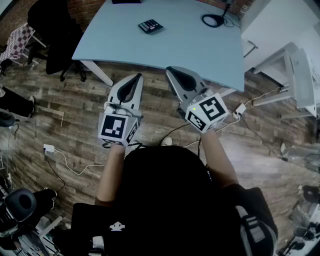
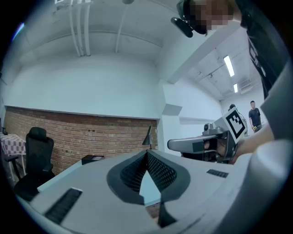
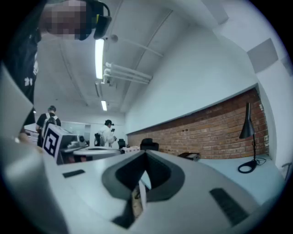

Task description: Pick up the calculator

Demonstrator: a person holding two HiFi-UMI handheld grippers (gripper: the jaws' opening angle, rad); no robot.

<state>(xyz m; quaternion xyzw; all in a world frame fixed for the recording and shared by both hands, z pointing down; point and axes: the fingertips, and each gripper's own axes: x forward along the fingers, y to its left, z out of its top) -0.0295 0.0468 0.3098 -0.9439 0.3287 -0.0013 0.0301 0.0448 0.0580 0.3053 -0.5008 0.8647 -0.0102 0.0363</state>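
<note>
The black calculator (image 1: 150,26) lies flat on the pale blue table (image 1: 165,45), toward its far side. Both grippers hover level over the wooden floor, just short of the table's near edge and well away from the calculator. My left gripper (image 1: 138,76) has its tips together and holds nothing; its own view shows the jaws of the left gripper (image 2: 147,151) meeting at a point. My right gripper (image 1: 170,70) is likewise shut and empty, as the right gripper (image 3: 145,153) in its own view confirms. The calculator shows in neither gripper view.
A black desk lamp (image 1: 214,20) stands at the table's far right, and a dark box (image 1: 125,1) sits at its far edge. A black office chair (image 1: 55,35) stands left of the table, white furniture (image 1: 295,65) to the right. Cables (image 1: 70,165) trail across the floor.
</note>
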